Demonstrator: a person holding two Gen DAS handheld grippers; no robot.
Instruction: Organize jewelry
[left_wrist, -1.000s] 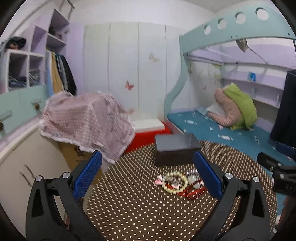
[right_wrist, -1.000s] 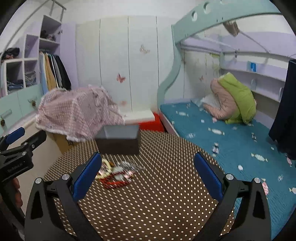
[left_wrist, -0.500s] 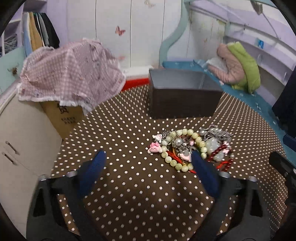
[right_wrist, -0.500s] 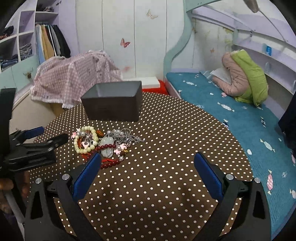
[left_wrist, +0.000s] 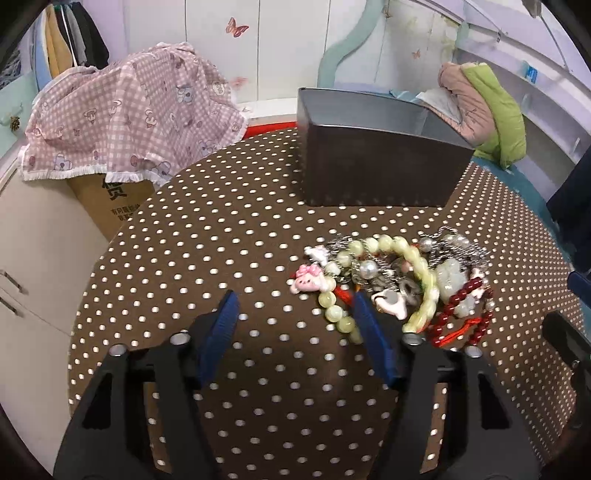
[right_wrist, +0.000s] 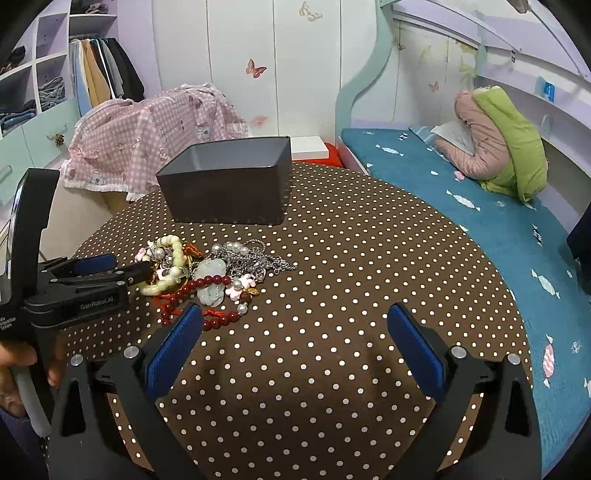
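Note:
A pile of jewelry (left_wrist: 399, 280) lies on the round brown dotted table (left_wrist: 221, 251): a pale green bead bracelet (left_wrist: 421, 266), a dark red bead bracelet (left_wrist: 465, 314), silver chains, pearls and a pink pig charm (left_wrist: 308, 282). A dark open box (left_wrist: 369, 162) stands behind it. My left gripper (left_wrist: 295, 321) is partly open, its right finger touching the green beads at the pile's near left edge. The pile (right_wrist: 207, 273) and box (right_wrist: 229, 184) also show in the right wrist view, with the left gripper (right_wrist: 110, 269) at the pile's left. My right gripper (right_wrist: 295, 343) is open and empty, right of the pile.
A pink checked cloth (left_wrist: 125, 118) covers a cardboard box left of the table. A bed with a teal sheet (right_wrist: 498, 229) and a pink and green bundle (right_wrist: 498, 147) lies to the right. A wardrobe and shelves stand behind.
Both grippers have dropped and tilted down toward the table. My left gripper has narrowed from wide open and reached the pile's left edge. The right gripper stays wide open.

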